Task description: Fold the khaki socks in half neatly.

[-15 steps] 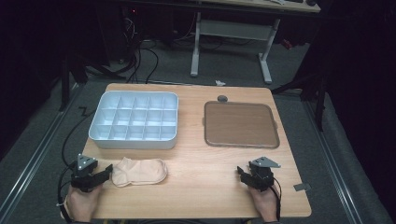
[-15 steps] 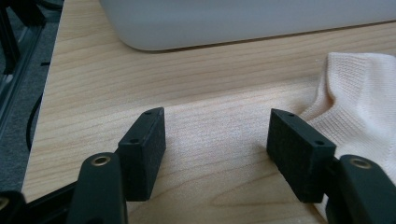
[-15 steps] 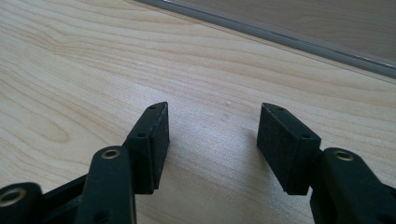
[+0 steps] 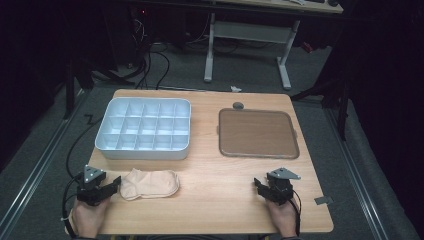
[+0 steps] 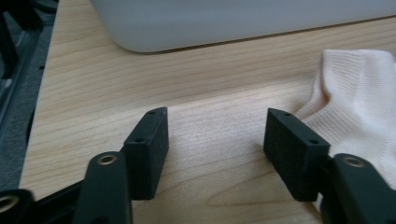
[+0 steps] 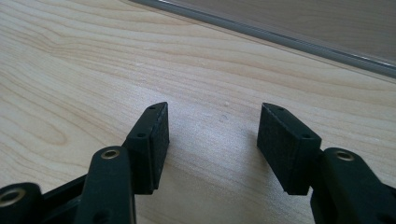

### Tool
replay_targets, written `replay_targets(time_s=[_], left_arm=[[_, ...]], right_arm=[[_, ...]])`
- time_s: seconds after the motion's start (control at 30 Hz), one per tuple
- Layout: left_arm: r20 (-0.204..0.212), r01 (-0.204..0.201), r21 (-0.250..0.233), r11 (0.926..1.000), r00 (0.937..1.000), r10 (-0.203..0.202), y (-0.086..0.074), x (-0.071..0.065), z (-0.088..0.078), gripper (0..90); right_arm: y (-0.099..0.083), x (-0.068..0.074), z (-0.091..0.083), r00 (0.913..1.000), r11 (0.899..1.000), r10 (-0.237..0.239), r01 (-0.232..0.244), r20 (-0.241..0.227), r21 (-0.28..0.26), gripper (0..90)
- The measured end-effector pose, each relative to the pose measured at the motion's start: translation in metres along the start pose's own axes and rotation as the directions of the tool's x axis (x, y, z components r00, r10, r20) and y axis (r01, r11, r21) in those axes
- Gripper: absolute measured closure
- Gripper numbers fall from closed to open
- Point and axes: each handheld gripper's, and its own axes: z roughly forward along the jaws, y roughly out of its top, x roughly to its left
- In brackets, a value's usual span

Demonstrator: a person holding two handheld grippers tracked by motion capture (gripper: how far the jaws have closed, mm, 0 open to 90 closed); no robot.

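High view: pale peach knit sock (image 4: 151, 183) lies flat at the near-left of the light wooden table (image 4: 220, 200), just in front of the white plastic tray w/ small compartments (image 4: 143, 126), prob. its destination. Left gripper (image 4: 116, 184) sits at the sock's left end, jaws spread, nothing pinched; looks staged for a grab. Right gripper (image 4: 257, 186) rests well apart on bare wood, near the brown square mat (image 4: 258, 133), jaws spread, idle.

Left gripper view: gap between the jaws is over bare wood; sock (image 5: 357, 109) lies just beside the right jaw, so it needs a sideways shift.

Right gripper view: jaws apart over bare wood, mat edge (image 6: 299, 39) ahead.
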Motion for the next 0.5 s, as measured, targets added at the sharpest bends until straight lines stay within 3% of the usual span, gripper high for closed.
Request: replay_targets(time_s=[0.07,0.5], left_arm=[[-0.003,0.009,0.003,1.0000,1.0000,-0.009,0.0001,0.0009,0.0001,35.5],[0.007,0.013,0.001,0.9999,0.9999,-0.013,-0.0002,0.0016,-0.0006,36.5]], right_arm=[[0.0000,0.0000,0.0000,1.0000,1.000,0.000,0.000,0.000,0.000,43.8],[0.0005,-0.0017,0.0003,0.9997,1.000,-0.017,0.017,-0.019,-0.001,45.0]])
